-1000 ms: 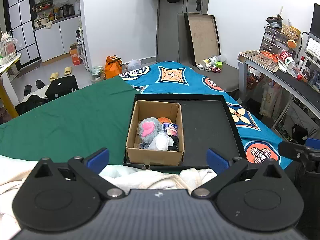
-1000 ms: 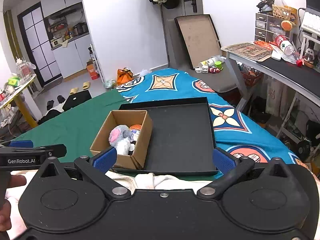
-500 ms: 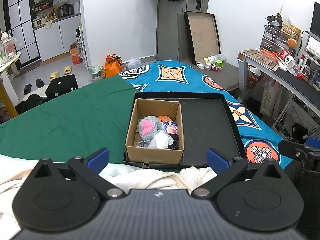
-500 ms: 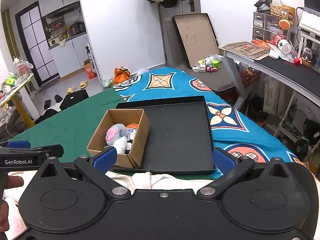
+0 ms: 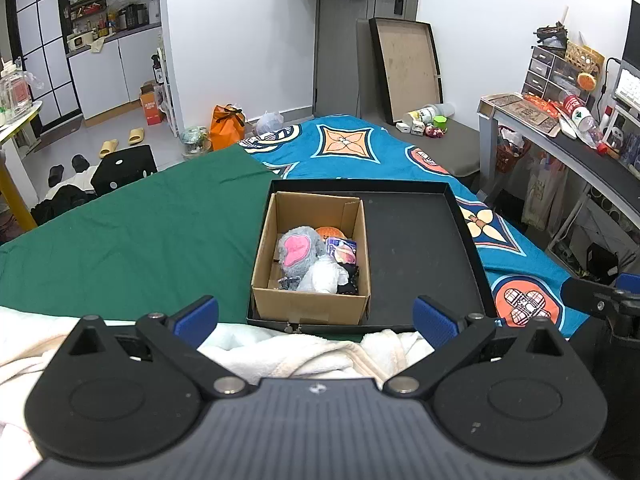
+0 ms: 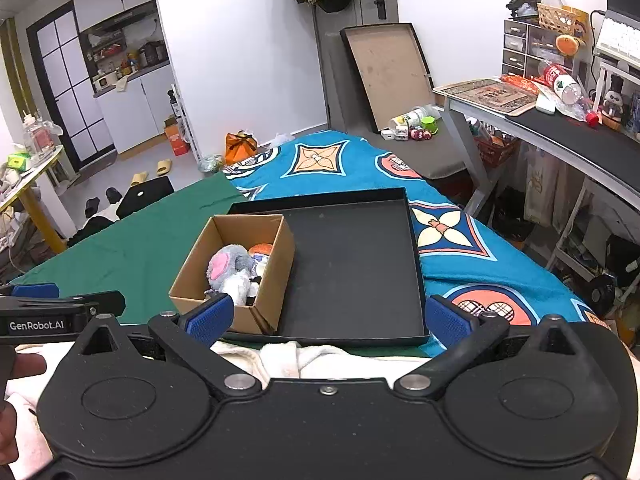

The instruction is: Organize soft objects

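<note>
A cardboard box (image 5: 312, 304) stands in the left half of a black tray (image 5: 420, 248) on the bed. In it lie a grey plush with a pink ear (image 5: 298, 252), a white soft item (image 5: 324, 276), an orange item (image 5: 330, 233) and a small printed pouch (image 5: 342, 249). The box (image 6: 236, 308), grey plush (image 6: 228, 266) and tray (image 6: 360, 272) also show in the right wrist view. My left gripper (image 5: 316, 318) is open and empty, held back from the box's near wall. My right gripper (image 6: 328, 316) is open and empty, near the tray's front edge.
A cream towel (image 5: 312, 354) lies at the near edge under both grippers. Green sheet (image 5: 132, 248) covers the bed's left, blue patterned cover (image 5: 360, 152) the far right. A cluttered desk (image 6: 560, 128) stands right. The other gripper shows at the right edge (image 5: 600, 300).
The right wrist view has shifted slightly, so the box and tray sit a little lower and further left. The left gripper has hardly moved. Both stay open.
</note>
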Tool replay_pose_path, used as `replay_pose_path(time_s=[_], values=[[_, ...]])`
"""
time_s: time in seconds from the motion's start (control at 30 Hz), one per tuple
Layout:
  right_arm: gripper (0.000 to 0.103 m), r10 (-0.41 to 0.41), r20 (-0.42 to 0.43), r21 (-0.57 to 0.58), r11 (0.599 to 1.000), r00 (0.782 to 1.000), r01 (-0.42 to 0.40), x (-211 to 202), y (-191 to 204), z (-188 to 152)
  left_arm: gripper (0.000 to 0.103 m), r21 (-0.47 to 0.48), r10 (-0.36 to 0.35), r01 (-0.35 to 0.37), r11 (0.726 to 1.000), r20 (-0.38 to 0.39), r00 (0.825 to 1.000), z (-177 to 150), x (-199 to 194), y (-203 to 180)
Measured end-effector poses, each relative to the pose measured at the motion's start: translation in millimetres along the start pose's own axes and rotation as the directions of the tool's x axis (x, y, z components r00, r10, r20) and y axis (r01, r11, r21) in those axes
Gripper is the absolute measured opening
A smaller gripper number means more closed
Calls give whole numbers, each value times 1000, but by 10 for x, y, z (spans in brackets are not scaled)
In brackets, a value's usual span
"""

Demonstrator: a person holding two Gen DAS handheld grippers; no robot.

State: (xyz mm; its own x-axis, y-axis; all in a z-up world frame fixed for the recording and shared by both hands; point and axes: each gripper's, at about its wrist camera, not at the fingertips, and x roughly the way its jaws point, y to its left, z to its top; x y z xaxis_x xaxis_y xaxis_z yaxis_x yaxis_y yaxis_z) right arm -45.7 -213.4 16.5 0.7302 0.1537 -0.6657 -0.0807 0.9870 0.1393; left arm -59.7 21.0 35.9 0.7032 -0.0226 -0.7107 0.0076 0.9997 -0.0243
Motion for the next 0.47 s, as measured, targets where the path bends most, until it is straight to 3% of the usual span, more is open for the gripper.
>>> replay_pose_path(time_s=[0.47], values=[[103,-10,-40,13,1000,999,10,206,-47,1,102,1,-5,5,1000,-2,1000,53,138,13]])
